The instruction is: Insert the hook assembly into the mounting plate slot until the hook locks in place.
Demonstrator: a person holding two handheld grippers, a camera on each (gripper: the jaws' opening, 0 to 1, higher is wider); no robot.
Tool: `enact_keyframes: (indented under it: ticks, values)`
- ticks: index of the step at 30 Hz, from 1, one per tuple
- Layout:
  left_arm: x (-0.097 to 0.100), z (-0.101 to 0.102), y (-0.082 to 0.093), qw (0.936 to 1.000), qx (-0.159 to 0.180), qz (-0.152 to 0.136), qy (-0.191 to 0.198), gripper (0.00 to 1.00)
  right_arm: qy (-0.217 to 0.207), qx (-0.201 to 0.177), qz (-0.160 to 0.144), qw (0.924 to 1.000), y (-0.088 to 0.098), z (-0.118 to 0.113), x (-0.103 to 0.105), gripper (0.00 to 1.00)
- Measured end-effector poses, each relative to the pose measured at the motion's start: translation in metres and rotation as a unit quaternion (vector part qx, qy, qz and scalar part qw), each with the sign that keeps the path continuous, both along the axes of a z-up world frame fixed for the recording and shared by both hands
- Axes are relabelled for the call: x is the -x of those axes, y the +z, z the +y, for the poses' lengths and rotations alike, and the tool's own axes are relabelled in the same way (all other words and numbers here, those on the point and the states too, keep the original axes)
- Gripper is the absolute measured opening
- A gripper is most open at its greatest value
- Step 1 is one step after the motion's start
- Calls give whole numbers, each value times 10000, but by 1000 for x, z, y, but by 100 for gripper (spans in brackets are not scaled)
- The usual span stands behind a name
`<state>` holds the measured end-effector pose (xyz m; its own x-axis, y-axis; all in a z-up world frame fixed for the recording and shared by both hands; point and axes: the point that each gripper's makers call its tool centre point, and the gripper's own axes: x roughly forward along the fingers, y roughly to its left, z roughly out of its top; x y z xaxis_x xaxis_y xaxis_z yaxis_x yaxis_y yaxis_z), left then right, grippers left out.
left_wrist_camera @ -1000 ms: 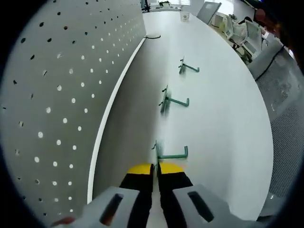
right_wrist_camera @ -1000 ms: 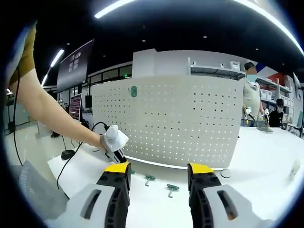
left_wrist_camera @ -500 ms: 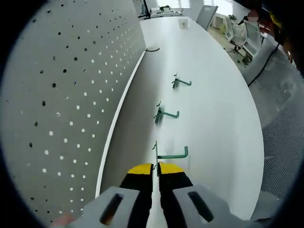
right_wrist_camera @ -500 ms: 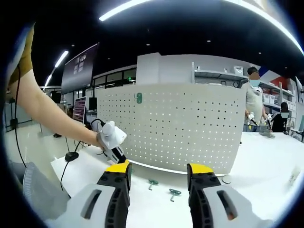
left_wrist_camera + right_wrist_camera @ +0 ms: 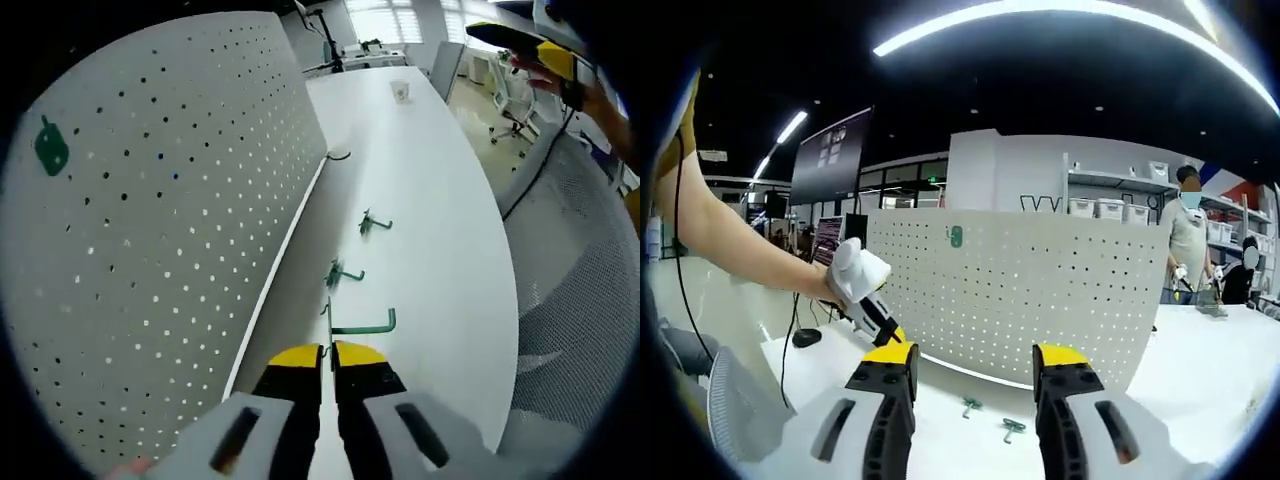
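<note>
The white pegboard (image 5: 150, 250), the mounting plate, fills the left half of the left gripper view and stands upright on the white table (image 5: 440, 200); in the right gripper view it spans the centre of the frame. A green tag (image 5: 50, 150) is fixed at its upper left. The left gripper (image 5: 328, 352), at bottom centre, has its jaws pressed together on the green hook (image 5: 360, 325), whose long arm runs crosswise toward frame right, the tip turned up. The board lies to the left of this gripper, so the hook's mounting end probably has to be turned that way. Two spare hooks (image 5: 345, 273) (image 5: 372, 224) lie on the table beyond. The right gripper (image 5: 975, 365), jaws apart and holding nothing, hangs well back from the board; the left is plainly nearer.
</note>
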<state>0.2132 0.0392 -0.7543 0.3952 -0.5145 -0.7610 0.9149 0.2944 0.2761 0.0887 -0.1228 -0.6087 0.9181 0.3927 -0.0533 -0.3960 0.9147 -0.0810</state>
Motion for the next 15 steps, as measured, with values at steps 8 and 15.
enact_keyframes:
  ticks: [8,15]
  values:
    - [10,-1,40,9973,580,-397,211,4,213,21,-200,9996,14,9,-4,43]
    - [18,6,66,9939,788,-701,315,4,398,44,-303,9987,24,20,-7,43]
